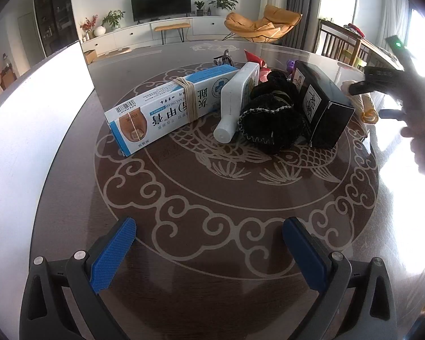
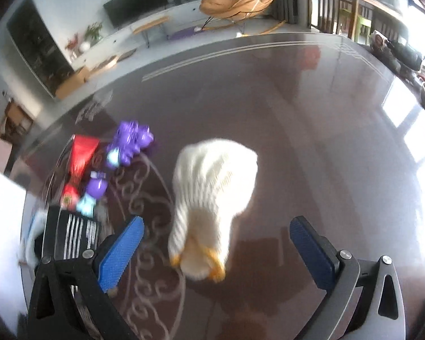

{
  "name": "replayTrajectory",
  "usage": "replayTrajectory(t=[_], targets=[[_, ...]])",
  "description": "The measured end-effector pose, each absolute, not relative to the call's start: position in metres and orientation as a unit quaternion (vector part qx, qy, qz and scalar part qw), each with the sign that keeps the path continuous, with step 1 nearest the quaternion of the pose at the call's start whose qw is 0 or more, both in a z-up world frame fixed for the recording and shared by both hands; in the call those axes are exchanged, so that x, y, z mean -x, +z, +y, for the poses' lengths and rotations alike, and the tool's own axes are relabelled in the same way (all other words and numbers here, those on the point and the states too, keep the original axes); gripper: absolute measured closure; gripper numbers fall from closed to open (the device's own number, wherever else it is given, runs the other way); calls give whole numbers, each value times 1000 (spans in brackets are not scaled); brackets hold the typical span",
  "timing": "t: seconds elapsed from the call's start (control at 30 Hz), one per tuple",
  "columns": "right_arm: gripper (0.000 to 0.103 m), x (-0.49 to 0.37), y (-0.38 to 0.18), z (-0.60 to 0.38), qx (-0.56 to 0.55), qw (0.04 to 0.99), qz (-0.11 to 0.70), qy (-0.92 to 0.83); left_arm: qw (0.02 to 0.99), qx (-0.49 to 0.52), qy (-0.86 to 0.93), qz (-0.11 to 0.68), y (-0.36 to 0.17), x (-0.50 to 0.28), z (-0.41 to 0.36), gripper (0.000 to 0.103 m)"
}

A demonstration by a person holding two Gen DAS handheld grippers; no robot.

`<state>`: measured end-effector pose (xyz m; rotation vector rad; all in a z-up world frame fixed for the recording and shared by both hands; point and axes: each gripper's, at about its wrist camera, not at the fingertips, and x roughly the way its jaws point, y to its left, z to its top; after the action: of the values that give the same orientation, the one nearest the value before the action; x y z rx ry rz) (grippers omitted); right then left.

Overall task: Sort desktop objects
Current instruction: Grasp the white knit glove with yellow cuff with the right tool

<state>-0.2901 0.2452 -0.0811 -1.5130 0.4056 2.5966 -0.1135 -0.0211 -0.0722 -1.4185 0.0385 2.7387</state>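
Both grippers hover over a dark patterned table, jaws spread wide and holding nothing.

The left wrist view shows a tight cluster: a blue-and-white nail cream box bound with string, a white bottle lying on its side against it, a black knitted item touching the bottle, and a black box just beside that. The left gripper is well short of them. At the right edge the right gripper appears only as a dark backlit shape. The blurred right wrist view alone shows the whole white knitted glove with yellow trim, lying on the table between the right gripper fingers without touching them. To its left lie purple toys and a red packet; in the left view these are mostly hidden behind the cluster.
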Motion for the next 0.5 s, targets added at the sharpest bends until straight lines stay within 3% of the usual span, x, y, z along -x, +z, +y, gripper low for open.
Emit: replayTrajectory(t=[0.07, 0.13, 0.2, 0.37, 0.5], targets=[[6, 298, -83, 240, 499, 50, 114, 858, 28, 460, 888, 12, -71, 113, -22, 0], [38, 301, -81, 232, 490, 38, 89, 866, 28, 460, 888, 12, -71, 113, -22, 0], [53, 300, -81, 221, 481, 31, 60, 874, 29, 460, 888, 12, -71, 113, -22, 0], [55, 255, -83, 182, 454, -43, 24, 889, 29, 460, 887, 12, -71, 113, -23, 0], [55, 173, -83, 145, 445, -117, -6, 888, 29, 460, 887, 12, -71, 113, -23, 0]])
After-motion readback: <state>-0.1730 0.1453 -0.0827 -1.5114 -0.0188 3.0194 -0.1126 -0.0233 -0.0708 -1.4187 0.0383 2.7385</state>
